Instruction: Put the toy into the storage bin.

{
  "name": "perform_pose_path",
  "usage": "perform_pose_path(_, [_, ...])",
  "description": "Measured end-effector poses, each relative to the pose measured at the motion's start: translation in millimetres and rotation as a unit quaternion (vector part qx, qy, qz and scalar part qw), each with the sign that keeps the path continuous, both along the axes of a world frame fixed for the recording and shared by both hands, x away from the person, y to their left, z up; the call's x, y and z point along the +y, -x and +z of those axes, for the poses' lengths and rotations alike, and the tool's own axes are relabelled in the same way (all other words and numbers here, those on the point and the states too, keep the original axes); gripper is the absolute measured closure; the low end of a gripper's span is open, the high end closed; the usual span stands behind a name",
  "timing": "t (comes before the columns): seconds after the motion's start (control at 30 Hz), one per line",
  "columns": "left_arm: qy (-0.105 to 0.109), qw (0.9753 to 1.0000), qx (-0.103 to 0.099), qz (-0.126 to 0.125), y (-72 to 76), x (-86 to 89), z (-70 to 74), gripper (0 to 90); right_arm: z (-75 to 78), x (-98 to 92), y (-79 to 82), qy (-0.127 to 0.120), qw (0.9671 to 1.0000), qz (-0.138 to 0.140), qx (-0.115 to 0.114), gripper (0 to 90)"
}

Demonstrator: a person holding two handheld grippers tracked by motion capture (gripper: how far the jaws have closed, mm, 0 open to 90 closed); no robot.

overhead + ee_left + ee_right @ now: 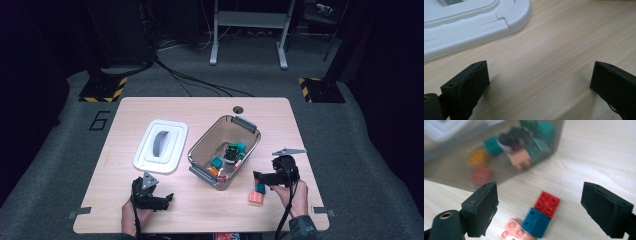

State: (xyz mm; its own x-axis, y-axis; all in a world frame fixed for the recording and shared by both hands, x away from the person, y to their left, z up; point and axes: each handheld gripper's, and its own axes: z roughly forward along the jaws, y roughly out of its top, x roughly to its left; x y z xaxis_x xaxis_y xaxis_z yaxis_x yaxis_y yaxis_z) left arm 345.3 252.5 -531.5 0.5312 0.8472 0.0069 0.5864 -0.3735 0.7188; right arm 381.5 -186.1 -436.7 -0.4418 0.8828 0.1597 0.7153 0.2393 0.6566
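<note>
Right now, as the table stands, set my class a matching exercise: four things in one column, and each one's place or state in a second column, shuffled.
Things
1. white lid
2. clear bin
3. red brick
4. left tongs

Places or states
A. open over bare wood, holding nothing
B. on the table between the open right tongs, touching a blue brick
C. flat on the table, left of the bin
D. mid-table, with bricks inside

Pairs: 1-C, 2-D, 3-B, 4-A
</note>
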Motion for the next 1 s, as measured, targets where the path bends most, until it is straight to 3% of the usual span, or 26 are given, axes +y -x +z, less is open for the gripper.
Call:
perform_pose_path(0.17, [0.0,1.0,0.0,0.0,0.0,0.0,0.0,1.8,-34.0,-5.5,-8.3,0.002,0.9989,-0.032,0.035,14.8])
perform_pose_path(0.23, [0.0,1.0,0.0,0.0,0.0,0.0,0.0,1.8,-37.9,-5.6,-9.8,0.003,0.9987,-0.035,0.037,15.8])
perform_pose_path(0.33, [0.0,1.0,0.0,0.0,-0.1,0.0,0.0,1.8,-50.7,-4.0,-16.4,0.004,0.9976,-0.049,0.048,26.2])
perform_pose_path(0.47, [-0.002,1.0,-0.001,-0.001,-0.2,0.3,0.2,1.8,-55.0,-1.1,-20.6,0.012,0.997,-0.052,0.056,33.4])
perform_pose_path(0.53, [0.0,1.0,0.0,0.0,-0.1,0.0,0.0,1.8,-57.4,0.4,-22.4,0.019,0.9961,-0.056,0.065,42.4])
perform_pose_path(0.6, [0.0,1.0,0.0,0.0,-0.1,0.0,0.0,1.8,-58.0,0.6,-22.7,0.023,0.9961,-0.056,0.063,44.0])
perform_pose_path(0.63, [-0.002,1.0,-0.001,-0.001,-0.2,0.3,0.1,1.8,-58.5,0.4,-22.8,0.027,0.996,-0.054,0.066,50.8])
perform_pose_path(0.73, [-0.002,1.0,-0.001,-0.001,-0.2,0.3,0.1,1.8,-57.4,-0.2,-22.4,0.031,0.9956,-0.058,0.067,56.8])
perform_pose_path(1.0, [-0.003,1.0,-0.001,-0.003,-0.3,0.7,0.3,1.9,-57.4,-0.8,-21.5,0.038,0.9955,-0.056,0.066,57.3])
